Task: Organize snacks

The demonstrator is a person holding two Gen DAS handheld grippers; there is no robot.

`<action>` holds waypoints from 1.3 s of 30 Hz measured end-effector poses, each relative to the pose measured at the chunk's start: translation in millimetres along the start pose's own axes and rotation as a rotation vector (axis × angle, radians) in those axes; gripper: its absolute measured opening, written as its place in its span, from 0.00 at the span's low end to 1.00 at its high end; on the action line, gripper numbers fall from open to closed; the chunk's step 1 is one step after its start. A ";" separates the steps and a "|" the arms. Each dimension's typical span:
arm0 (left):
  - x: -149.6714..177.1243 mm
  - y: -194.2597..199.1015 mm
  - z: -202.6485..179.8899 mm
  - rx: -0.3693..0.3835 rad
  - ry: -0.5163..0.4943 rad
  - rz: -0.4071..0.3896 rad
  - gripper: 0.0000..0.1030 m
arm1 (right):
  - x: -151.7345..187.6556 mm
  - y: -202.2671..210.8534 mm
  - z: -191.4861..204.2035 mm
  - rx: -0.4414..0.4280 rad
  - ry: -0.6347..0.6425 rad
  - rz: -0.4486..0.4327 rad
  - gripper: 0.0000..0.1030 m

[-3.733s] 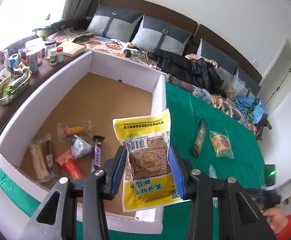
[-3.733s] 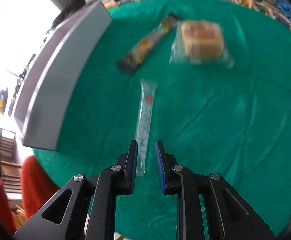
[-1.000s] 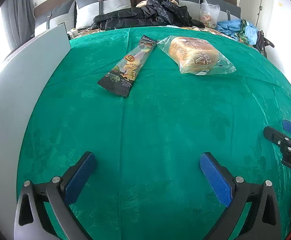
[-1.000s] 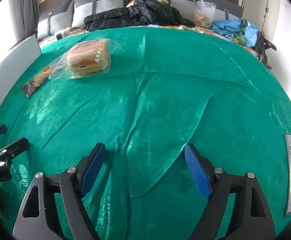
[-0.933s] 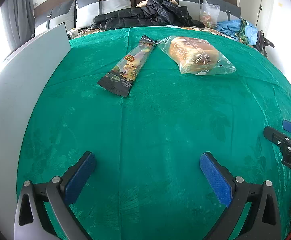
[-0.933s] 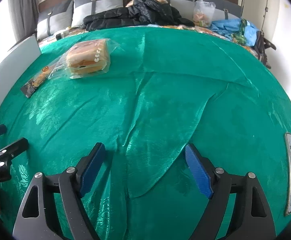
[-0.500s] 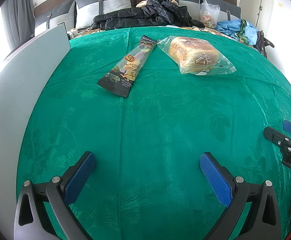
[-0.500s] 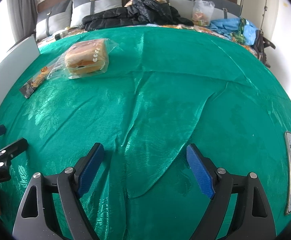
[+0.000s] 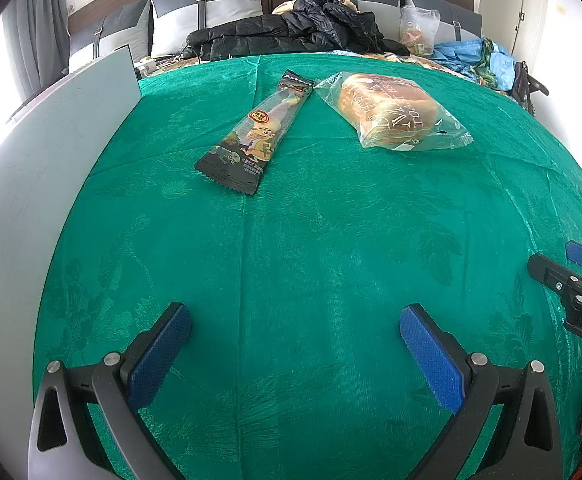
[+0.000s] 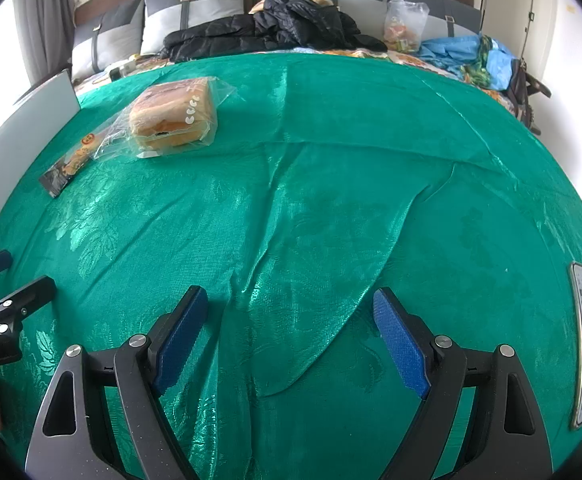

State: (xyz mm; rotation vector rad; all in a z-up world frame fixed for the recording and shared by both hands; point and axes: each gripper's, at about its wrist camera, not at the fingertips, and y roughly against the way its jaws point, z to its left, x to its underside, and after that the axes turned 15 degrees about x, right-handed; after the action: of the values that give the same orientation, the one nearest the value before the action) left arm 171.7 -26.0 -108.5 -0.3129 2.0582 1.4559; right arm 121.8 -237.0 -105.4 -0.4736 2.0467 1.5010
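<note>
Since the earliest frames both grippers have let go of their loads: the yellow packet and the thin clear stick are gone from between the fingers, and over the last second almost nothing has shifted. Left gripper (image 9: 295, 354) hangs released, fingers spread wide over bare green cloth (image 9: 331, 240). Right gripper (image 10: 289, 338) is likewise spread and empty, low in its frame.

Two snacks remain. A dark bar (image 9: 257, 134) lies slantwise in the upper middle of the left view, its top end close beside the bagged bread (image 9: 391, 110) to its right; whether the wrappers touch I cannot tell. White box wall (image 9: 51, 160) runs down the left edge of the frame.

Next step, as I judge it, is fetching one of these. Take the bar across its narrow width, near mid-length, so it does not droop. Bread wants a light squeeze on the loaf itself, since the loose film would slip.

Cloth covers a desk and is creased, with a raised fold (image 10: 263, 264) ahead of the right gripper that could snag. Beyond, at the top of both frames, are grey cushions (image 9: 211, 4), a black jacket (image 9: 291, 28) and blue fabric (image 9: 471, 54).
</note>
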 end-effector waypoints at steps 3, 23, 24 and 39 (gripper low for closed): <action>-0.1 -0.2 0.4 0.000 0.000 0.000 1.00 | -0.1 -0.2 0.1 0.000 0.000 0.000 0.84; 0.1 -0.2 0.1 0.000 0.000 0.000 1.00 | -0.3 -0.1 0.3 0.000 0.000 0.000 0.85; 0.1 -0.2 0.1 0.000 0.000 0.000 1.00 | -0.3 -0.1 0.3 0.000 0.000 0.000 0.85; -109.9 -18.4 48.9 0.043 0.008 0.079 1.00 | -0.5 -0.6 0.2 -0.002 -0.003 0.003 0.87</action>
State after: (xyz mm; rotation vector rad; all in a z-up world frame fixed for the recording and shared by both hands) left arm 284.8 -3.6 -69.4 -0.2229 2.1264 1.4562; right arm 122.6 -237.1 -105.6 -0.4692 2.0443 1.5046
